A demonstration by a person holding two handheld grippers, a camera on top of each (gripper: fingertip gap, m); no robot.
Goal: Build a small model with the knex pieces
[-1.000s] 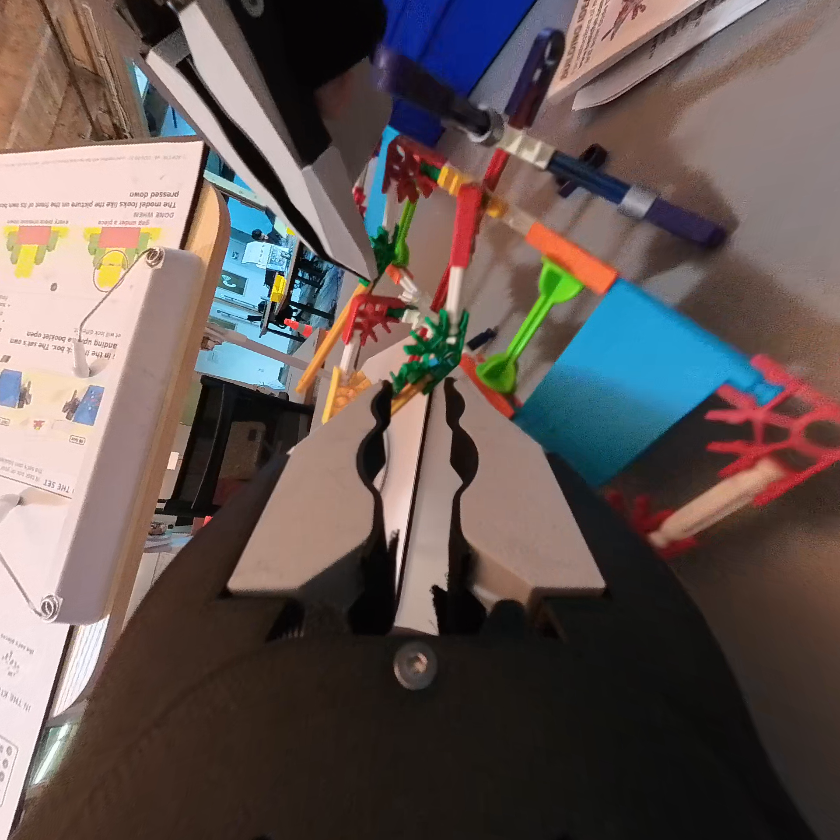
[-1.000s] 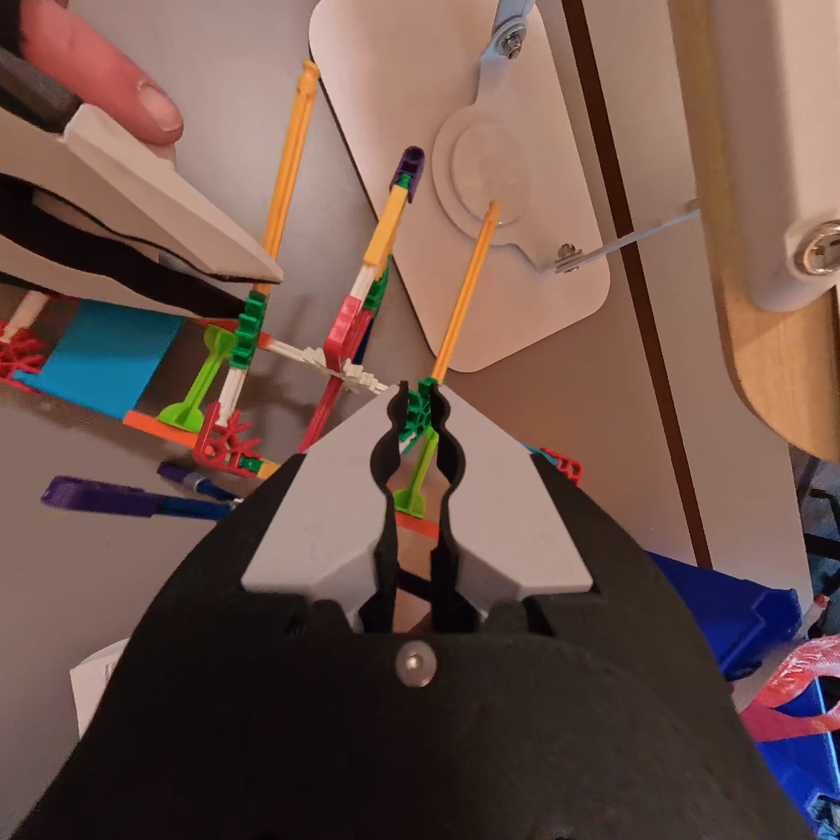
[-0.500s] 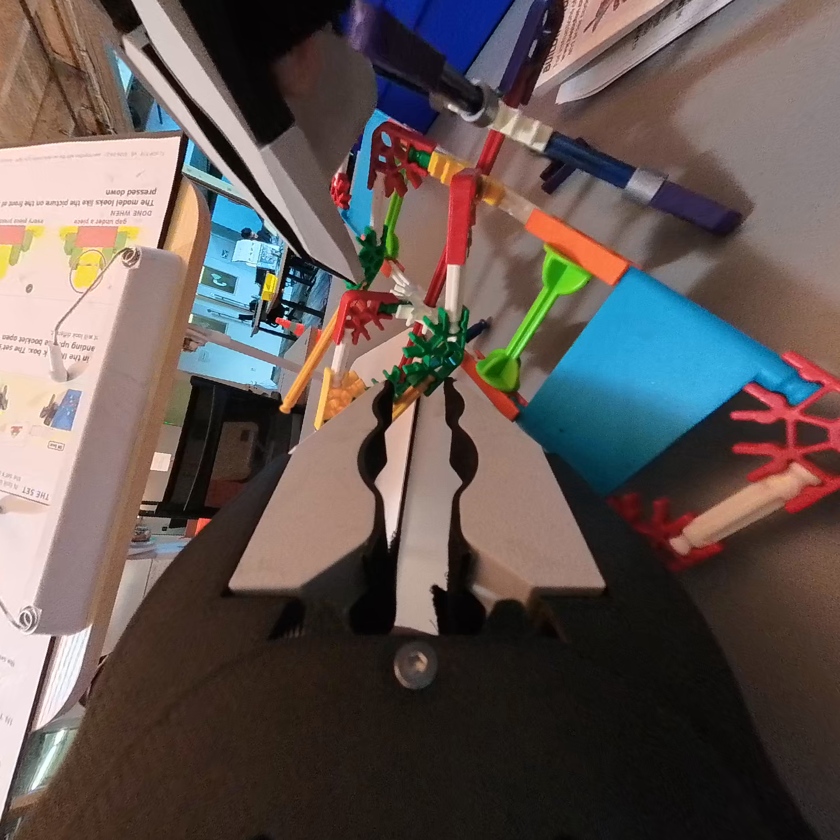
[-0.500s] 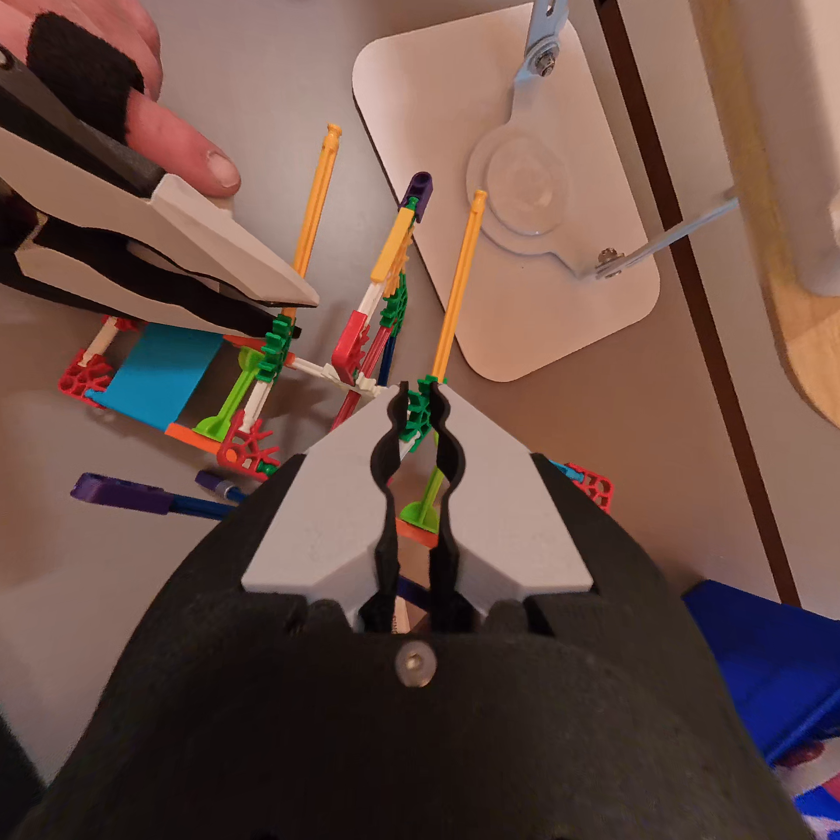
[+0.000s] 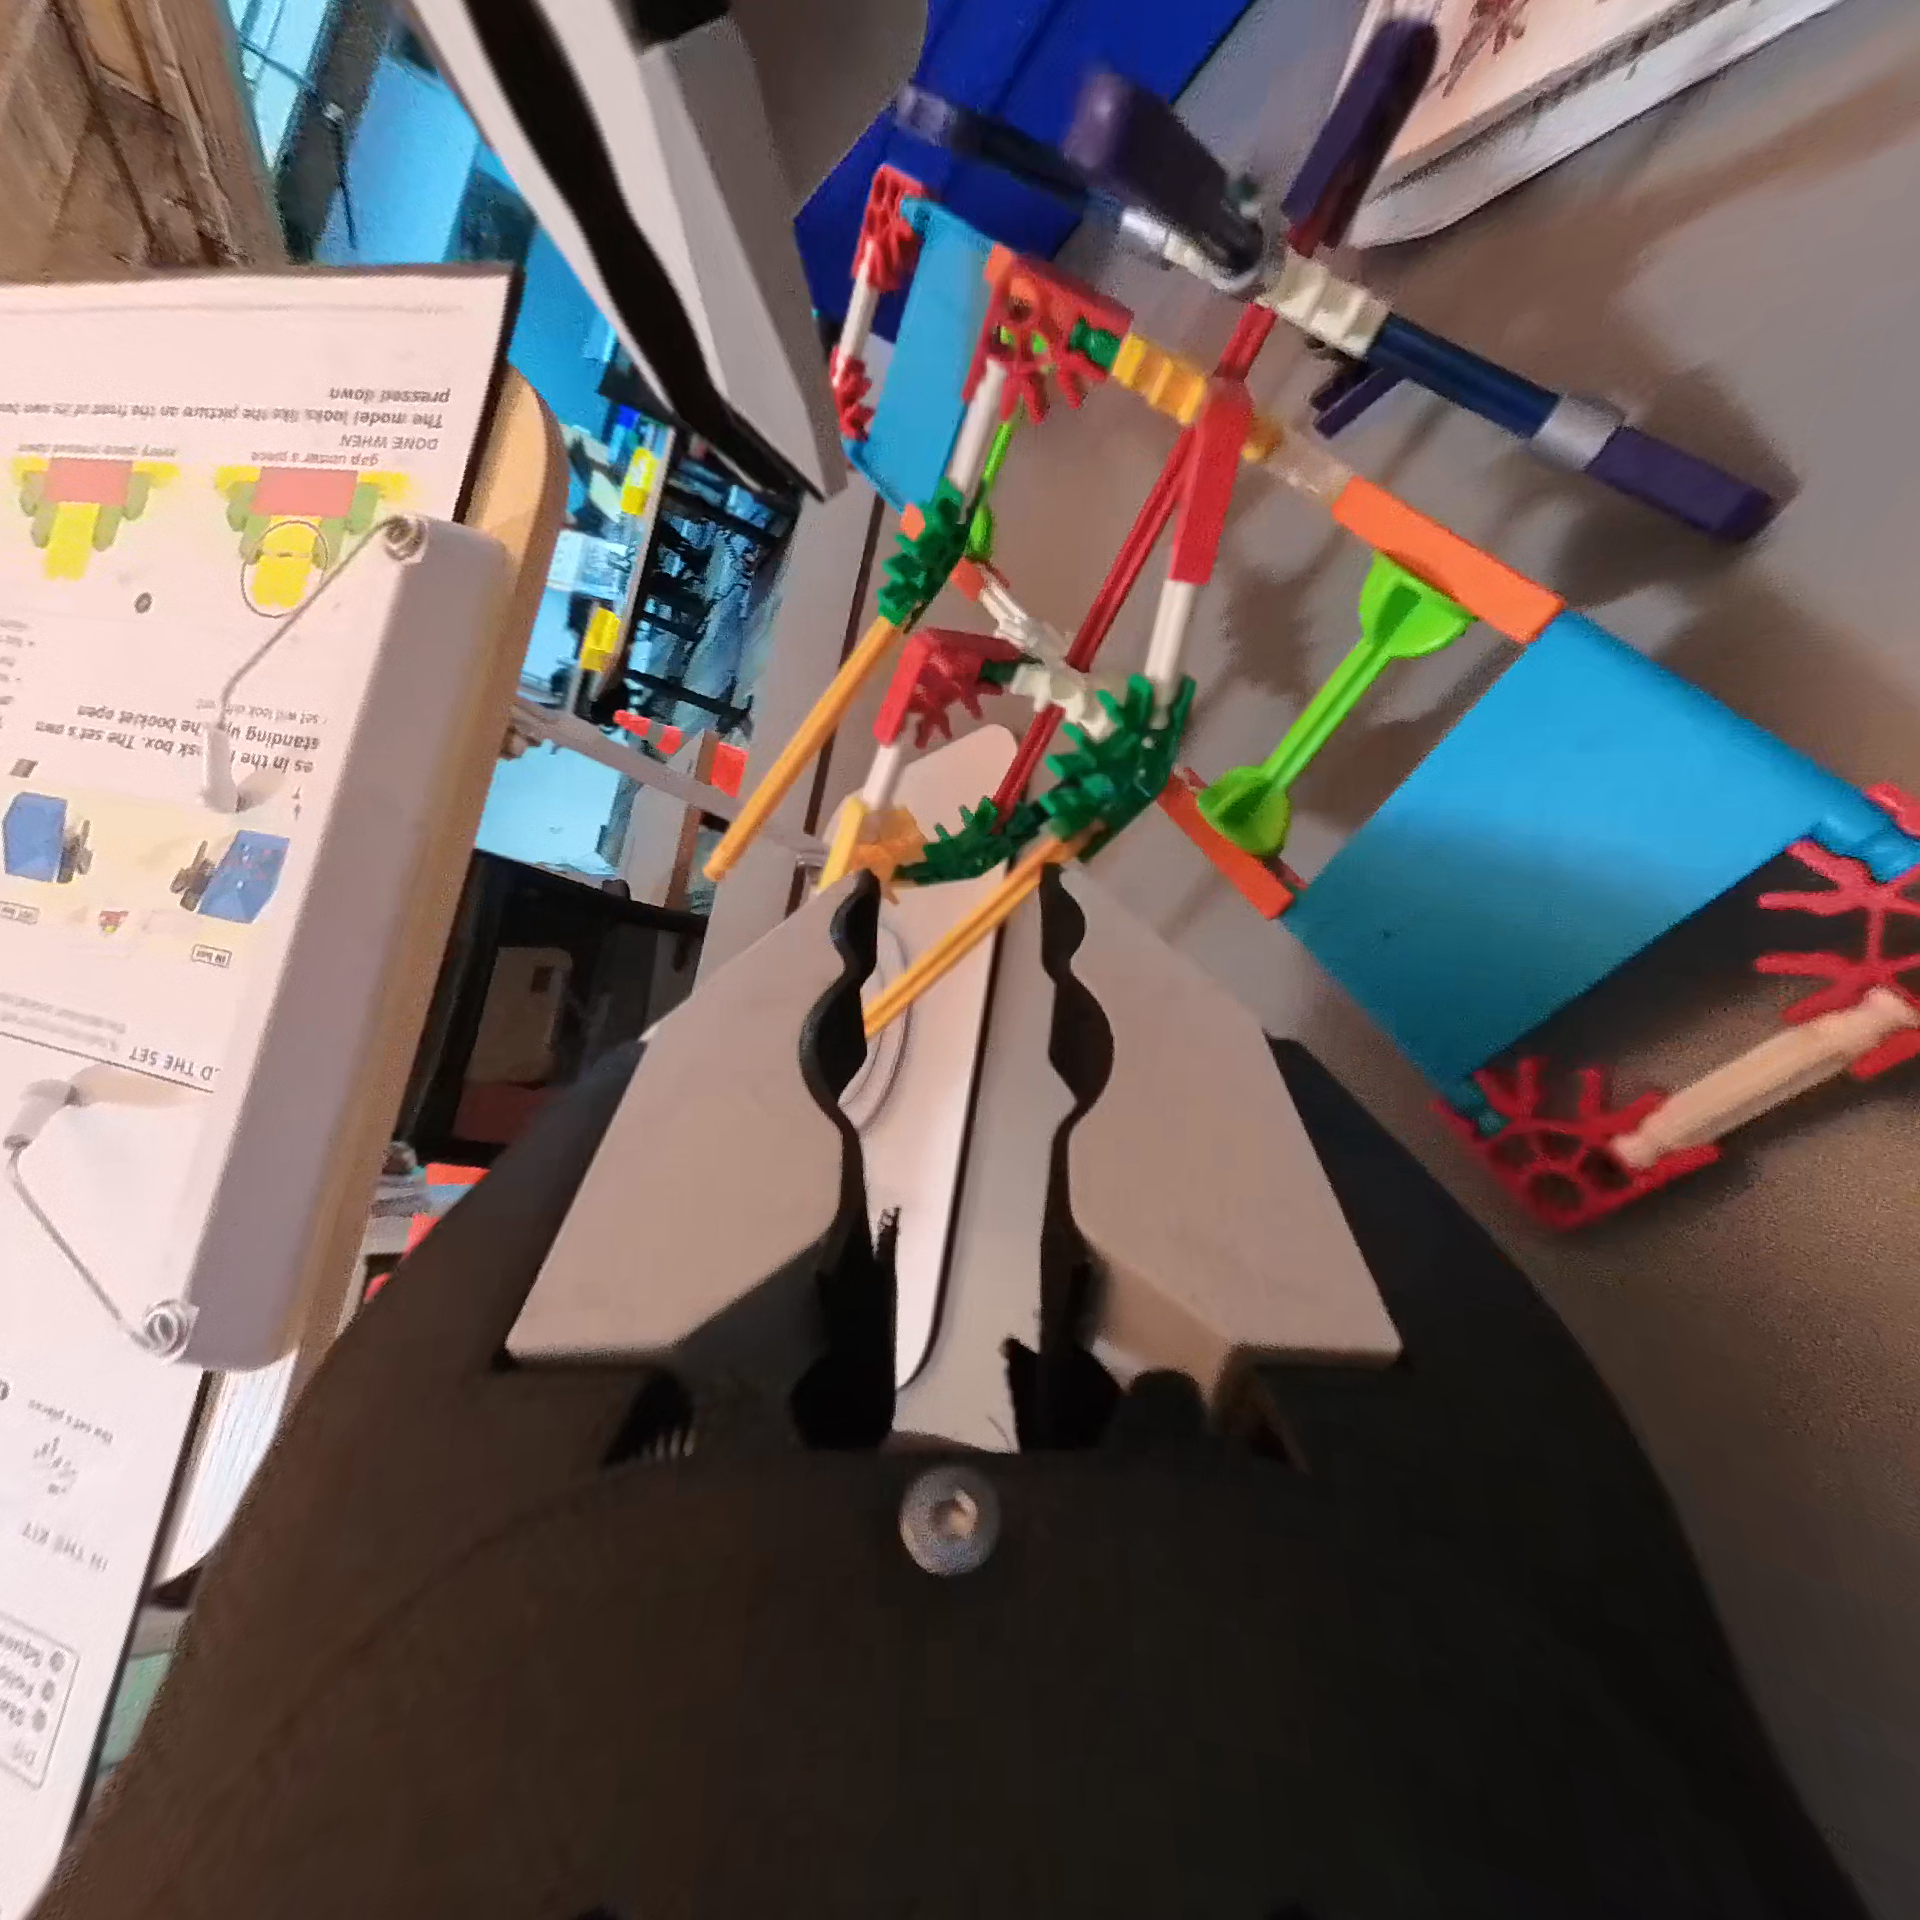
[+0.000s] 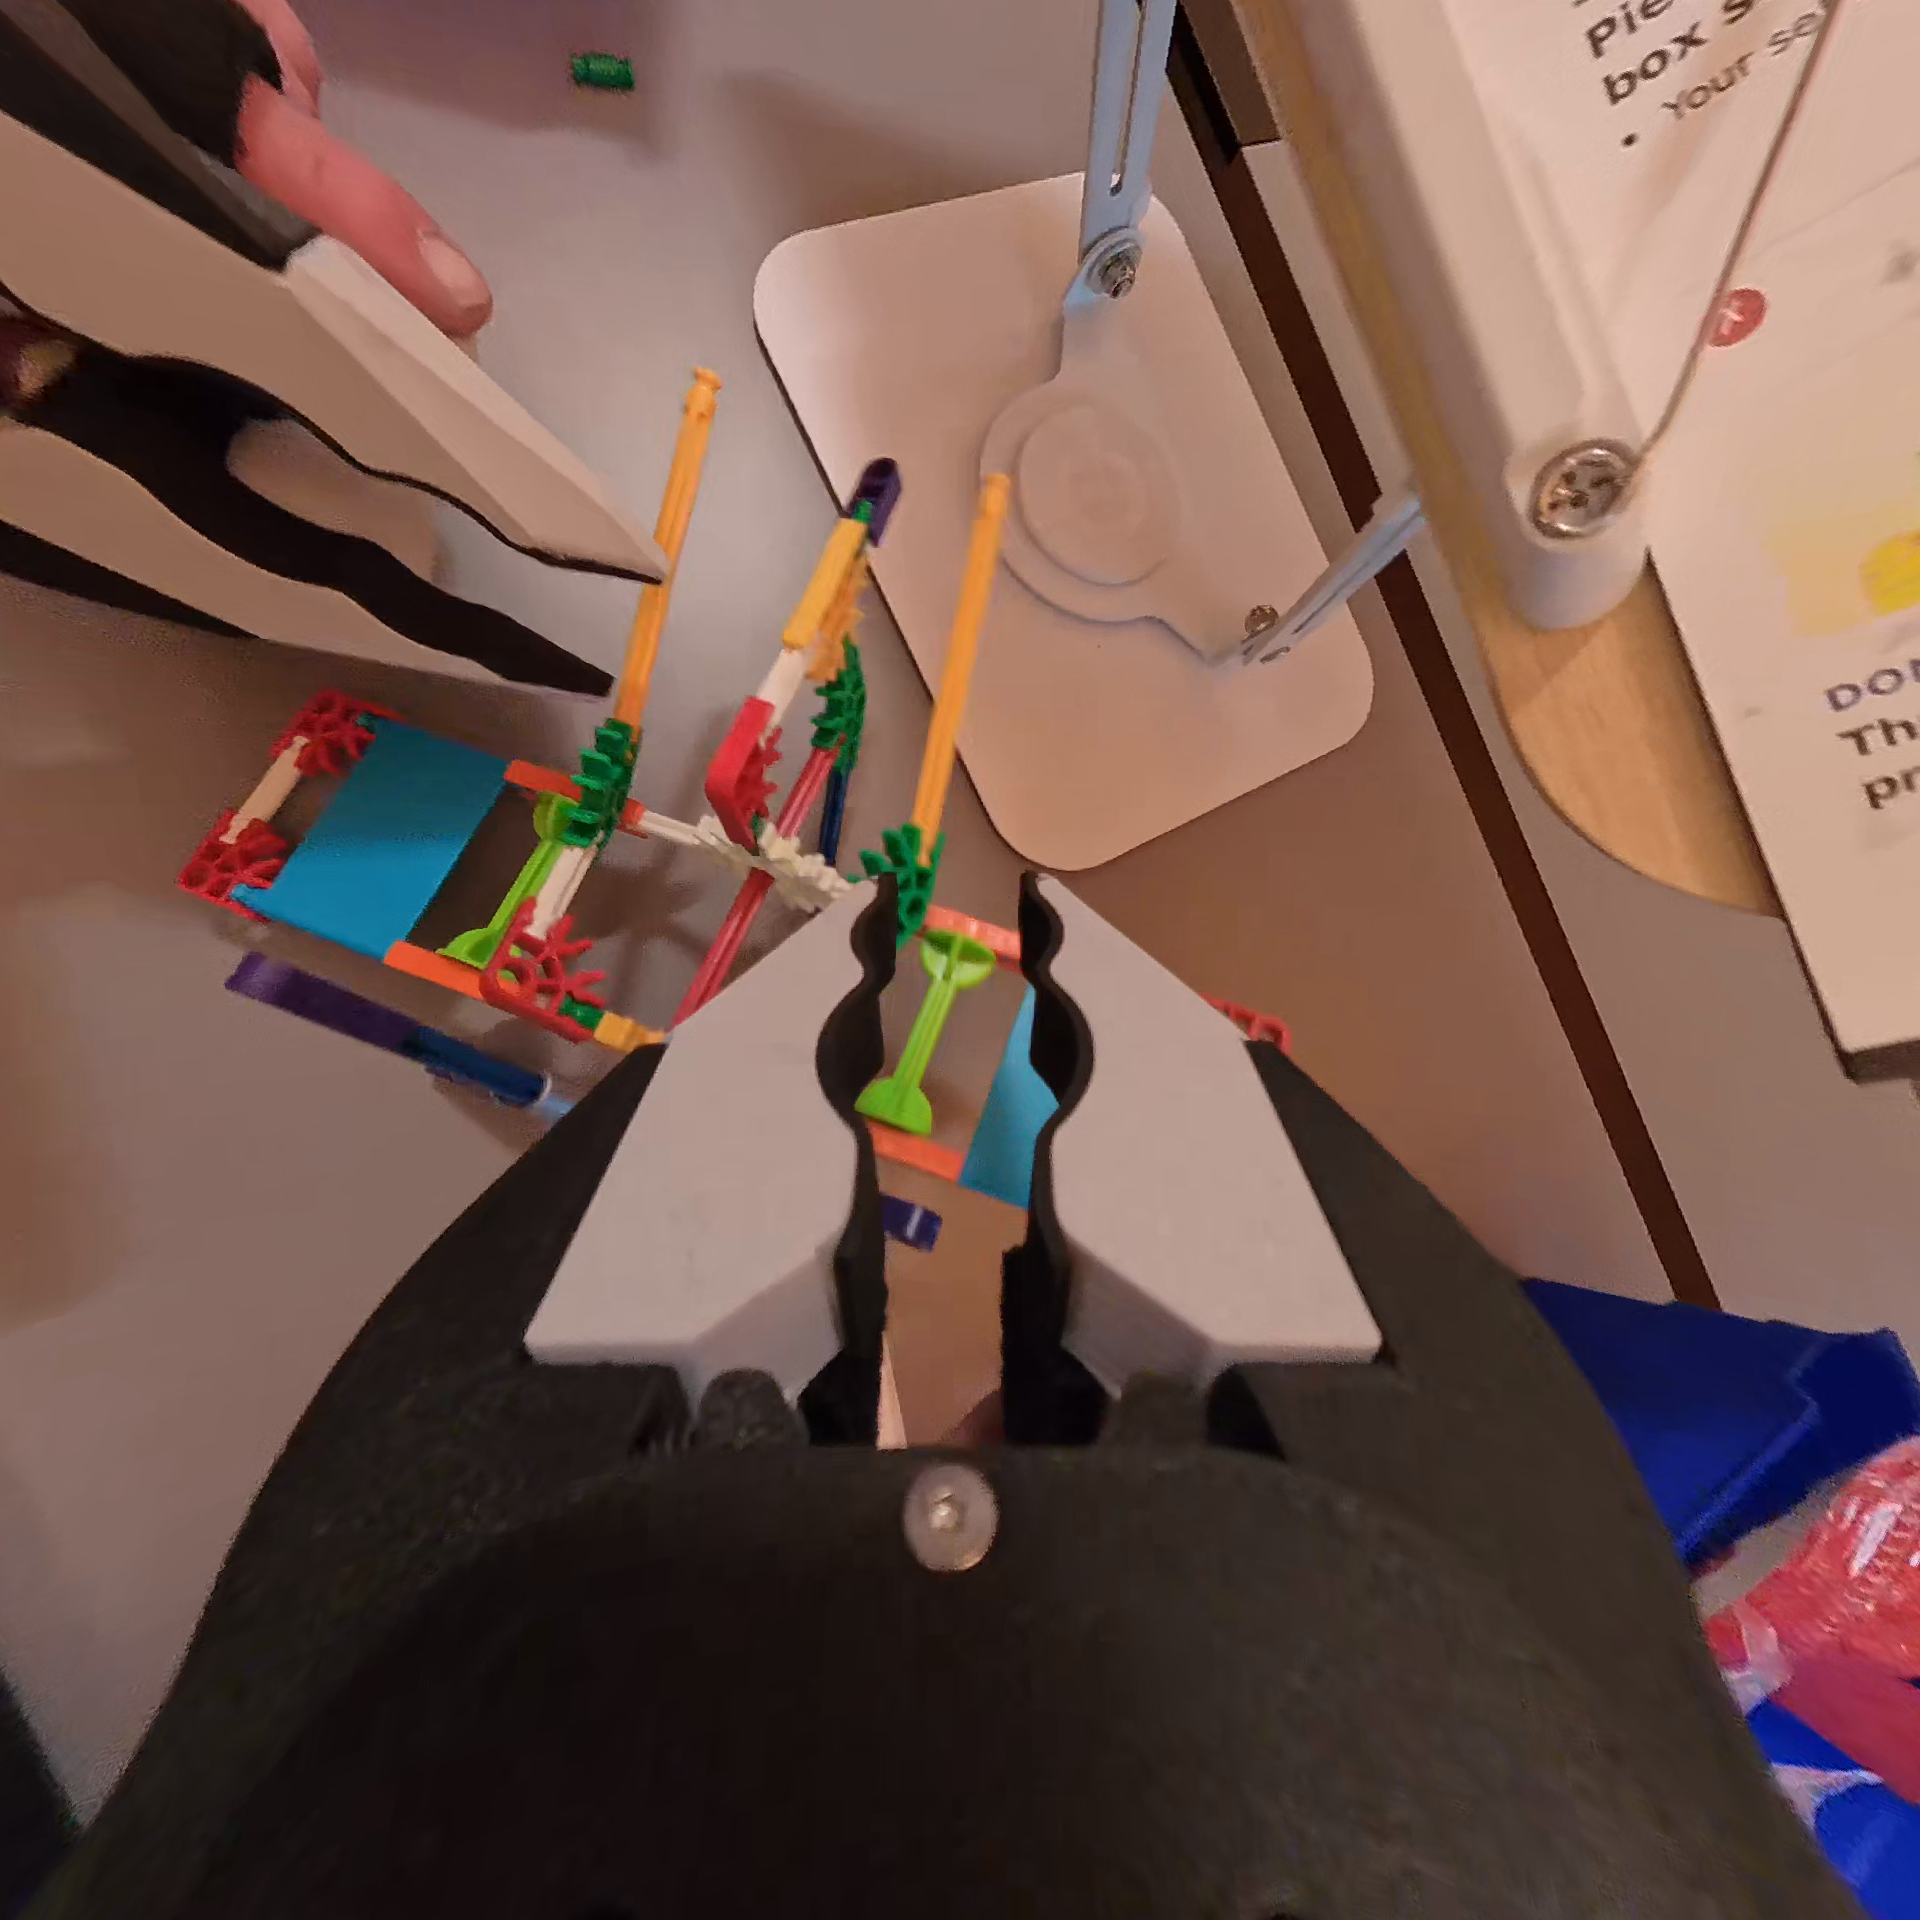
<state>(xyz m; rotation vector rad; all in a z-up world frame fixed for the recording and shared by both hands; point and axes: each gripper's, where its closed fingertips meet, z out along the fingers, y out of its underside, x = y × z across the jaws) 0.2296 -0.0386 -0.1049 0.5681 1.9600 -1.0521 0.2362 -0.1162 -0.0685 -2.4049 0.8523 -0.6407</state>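
Behind the right gripper (image 6: 951, 894), the toy model (image 6: 748, 831) lies half-hidden.

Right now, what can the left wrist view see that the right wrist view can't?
Only the left wrist view shows the booklet lying at the top right. Only the right wrist view shows a person's finger beside the left gripper, a small green piece lying alone on the table, and a red plastic bag. Both show the colourful rod model, its blue panel, the blue bin and the instruction sheet on its stand.
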